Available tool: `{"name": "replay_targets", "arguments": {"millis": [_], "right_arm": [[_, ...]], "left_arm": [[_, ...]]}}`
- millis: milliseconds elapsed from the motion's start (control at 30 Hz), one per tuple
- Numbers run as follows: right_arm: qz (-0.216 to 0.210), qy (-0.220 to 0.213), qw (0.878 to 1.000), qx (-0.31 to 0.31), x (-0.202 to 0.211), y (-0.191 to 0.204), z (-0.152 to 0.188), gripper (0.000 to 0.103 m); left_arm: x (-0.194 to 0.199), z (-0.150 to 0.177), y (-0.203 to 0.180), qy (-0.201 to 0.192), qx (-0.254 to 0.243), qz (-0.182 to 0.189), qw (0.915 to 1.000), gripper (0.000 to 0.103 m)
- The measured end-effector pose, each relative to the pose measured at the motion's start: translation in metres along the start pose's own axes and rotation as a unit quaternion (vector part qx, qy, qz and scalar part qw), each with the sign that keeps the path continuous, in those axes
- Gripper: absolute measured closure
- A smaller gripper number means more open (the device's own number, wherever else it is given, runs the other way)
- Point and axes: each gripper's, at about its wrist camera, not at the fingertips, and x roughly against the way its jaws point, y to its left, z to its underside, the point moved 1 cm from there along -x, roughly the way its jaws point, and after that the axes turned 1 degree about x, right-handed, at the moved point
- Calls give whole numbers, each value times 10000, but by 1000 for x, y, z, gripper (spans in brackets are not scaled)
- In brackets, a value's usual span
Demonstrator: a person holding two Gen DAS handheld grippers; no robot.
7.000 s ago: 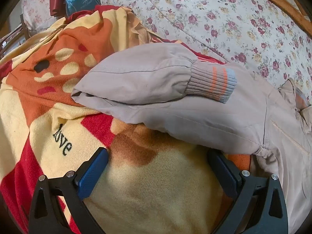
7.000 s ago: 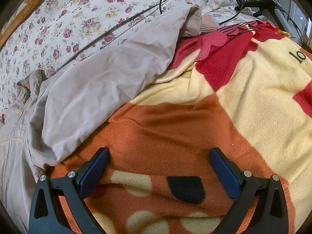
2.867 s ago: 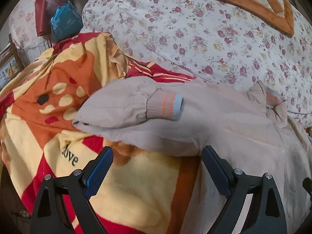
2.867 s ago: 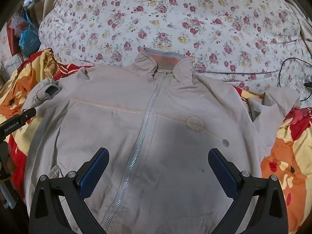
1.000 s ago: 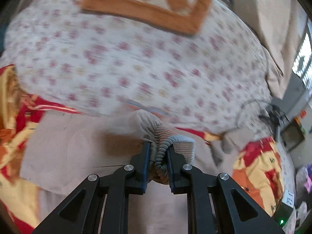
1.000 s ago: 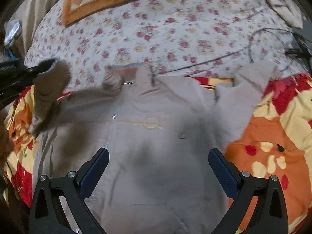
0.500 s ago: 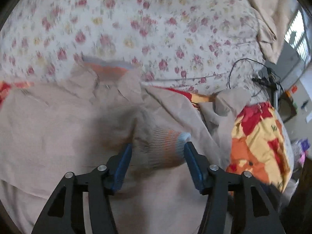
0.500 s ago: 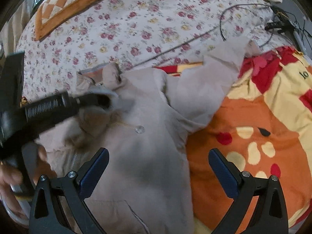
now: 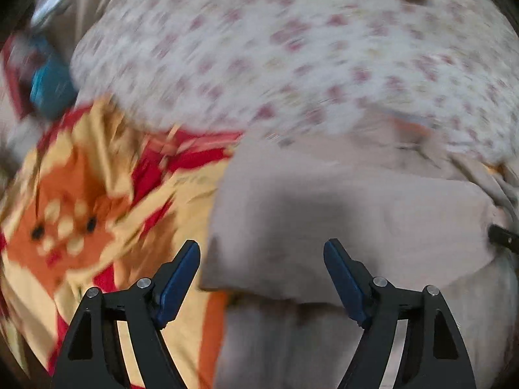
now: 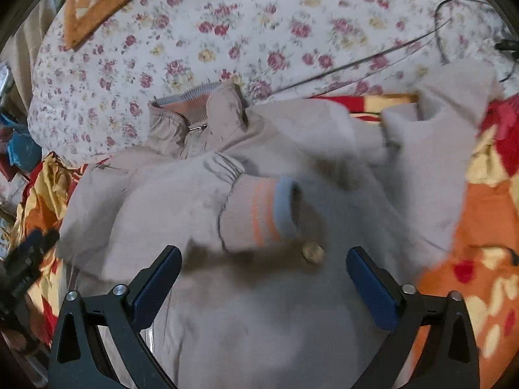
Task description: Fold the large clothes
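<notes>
While unheld, jacket point(image 10: 259, 308) below hand-held gripper point(image 10: 262, 275).

Bed with white floral-print cover point(image 10: 259, 32); red-orange-yellow patterned blanket point(image 10: 486, 210) on it, beige zip jacket point(image 10: 259, 308) spread flat across both, black cable point(image 10: 373, 61) on cover.

The picture is blurred. The left tool point(image 9: 261, 270) hangs with its jaws apart, having just been opening, nothing between them, above a beige jacket point(image 9: 340, 214) spread across a patterned blanket point(image 9: 81, 214) and a floral bedspread point(image 9: 259, 58).
</notes>
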Motion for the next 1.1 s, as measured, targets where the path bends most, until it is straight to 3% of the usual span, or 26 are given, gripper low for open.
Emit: {"name": "replay_targets", "arguments": {"millis": [33, 100, 167, 233, 300, 367, 400, 467, 533, 633, 767, 900, 1100], "right_arm": [[32, 18, 9999, 119, -7, 4, -3, 47], [114, -112, 9997, 201, -6, 9, -7, 51], [191, -366, 9985, 355, 4, 12, -12, 62], [562, -578, 9958, 433, 13, 9, -15, 66], [812, -663, 9937, 384, 14, 2, -15, 66], [809, -486, 9950, 314, 4, -5, -14, 64], [832, -369, 9954, 302, -1, -7, -12, 61], [782, -284, 9963, 227, 2, -12, -10, 43], [629, -392, 9972, 55, 20, -19, -7, 43], [909, -670, 9936, 54, 47, -23, -1, 41], [562, -842, 9944, 289, 60, -4, -4, 42], [394, -681, 9941, 740, 36, 23, -8, 46], [962, -84, 9926, 737, -33, 13, -8, 50]], "left_arm": [[-6, -3, 5, 57, 138, 13, 9999, 27], [-16, -6, 16, 87, 346, 78, 9993, 27], [-21, -10, 16, 39, 379, 107, 9992, 27], [-27, -15, 10, 13, 339, 95, 9994, 27], [-34, -15, 6, 53, 318, 79, 9995, 26], [-42, -15, -4, 203, 284, 16, 9994, 27], [-44, -14, -6, 280, 278, -17, 9992, 27], [-45, -15, -1, 303, 323, -9, 9990, 28], [-37, -16, 3, 189, 387, 37, 9991, 28], [-33, -26, 2, 4, 438, 87, 9990, 27], [-45, -34, -12, -16, 386, 59, 9992, 26], [-49, -17, -16, 224, 291, -136, 9992, 26], [-80, -7, -13, 515, 488, -39, 9975, 24]]}}
